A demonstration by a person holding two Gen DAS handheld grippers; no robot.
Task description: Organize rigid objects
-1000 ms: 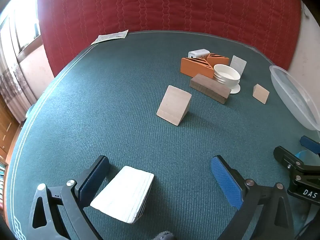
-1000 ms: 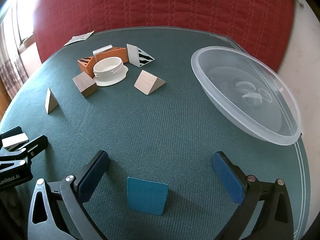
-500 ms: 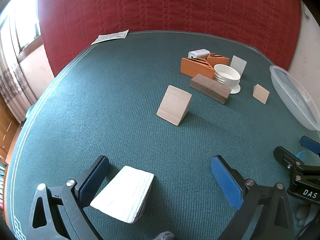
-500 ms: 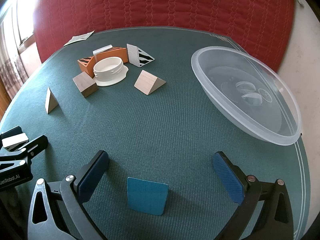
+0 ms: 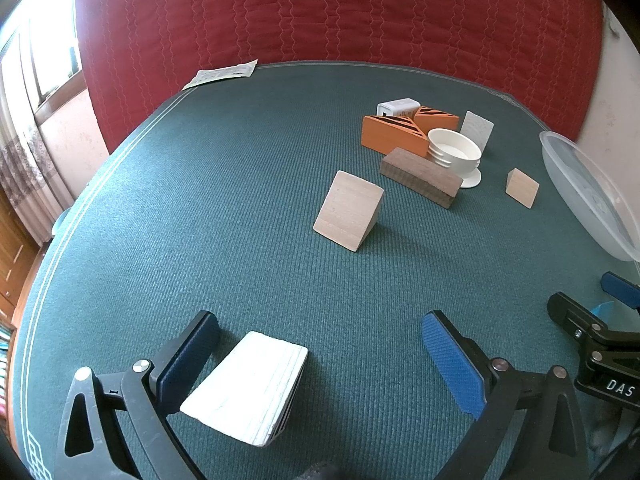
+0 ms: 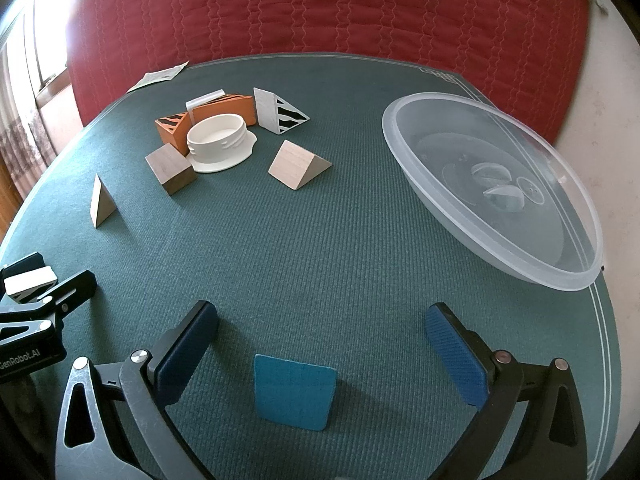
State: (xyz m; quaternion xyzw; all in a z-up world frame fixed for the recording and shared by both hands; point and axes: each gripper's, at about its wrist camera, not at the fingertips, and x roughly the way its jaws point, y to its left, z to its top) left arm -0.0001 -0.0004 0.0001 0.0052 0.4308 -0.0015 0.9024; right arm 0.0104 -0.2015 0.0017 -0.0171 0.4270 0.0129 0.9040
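Observation:
My left gripper (image 5: 320, 354) is open on the green table, a white ribbed wedge (image 5: 246, 388) lying between its fingers close to the left one. My right gripper (image 6: 320, 344) is open too, and a teal block (image 6: 294, 392) stands between its fingers, touching neither. Farther back sit a light wooden wedge (image 5: 348, 210), a dark wooden block (image 5: 420, 178), orange striped blocks (image 5: 390, 134), a white round cup (image 5: 454, 152), a small wooden wedge (image 6: 298, 164) and a white zebra-striped wedge (image 6: 276, 114). A clear plastic bowl (image 6: 496, 184) lies at the right.
A red quilted backing (image 5: 340, 12) rises behind the table. A paper sheet (image 5: 222, 74) lies at the far left corner. The table edge (image 6: 596, 320) runs close by the bowl on the right. A window and curtain (image 5: 24, 120) are on the left.

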